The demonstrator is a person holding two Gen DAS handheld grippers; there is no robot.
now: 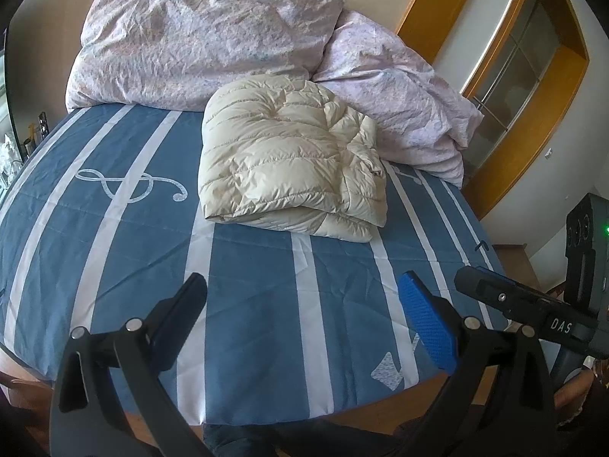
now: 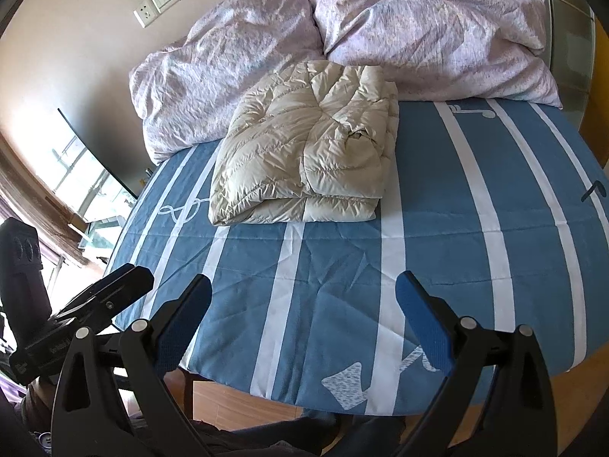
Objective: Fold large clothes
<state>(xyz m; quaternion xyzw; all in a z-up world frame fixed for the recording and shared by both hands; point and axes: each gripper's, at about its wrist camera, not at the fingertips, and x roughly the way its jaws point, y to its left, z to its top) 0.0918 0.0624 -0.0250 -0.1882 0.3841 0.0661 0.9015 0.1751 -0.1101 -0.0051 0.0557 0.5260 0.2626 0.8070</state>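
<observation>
A cream puffy jacket point(image 1: 291, 156) lies on the bed point(image 1: 114, 251), on top of the blue sheet with white stripes. It sits near the far end, touching the pink crumpled duvet point(image 1: 198, 34) behind it. The jacket looks folded into a fat square bundle. Its layers show along the near edge, and one corner on the right side looks a bit loose and bumpy.

The left gripper point(image 1: 302, 304) hangs over the near part of the bed. Its two fingers are wide apart and hold nothing. The right gripper point(image 2: 302, 304) is beside it, also over the near part of the bed. Its fingers are wide apart too, and it holds nothing. Both are well apart from the jacket.

The fold seems almost done, or all done. If there is one more step, it is likely to tidy the bundle or fold it once more.

To do that well, both grippers should come in low and slow, one at each near corner of the jacket. A puffy jacket is slippery and springy, so it wants to pop open. Each gripper should pinch all the layers at once, not just the top one. Then both should lift together and at the same height, so the bundle does not twist. After laying it down, a soft press on top helps push the air out and keeps it flat.

The jacket should stay off the pink duvet, so it does not tip.
</observation>
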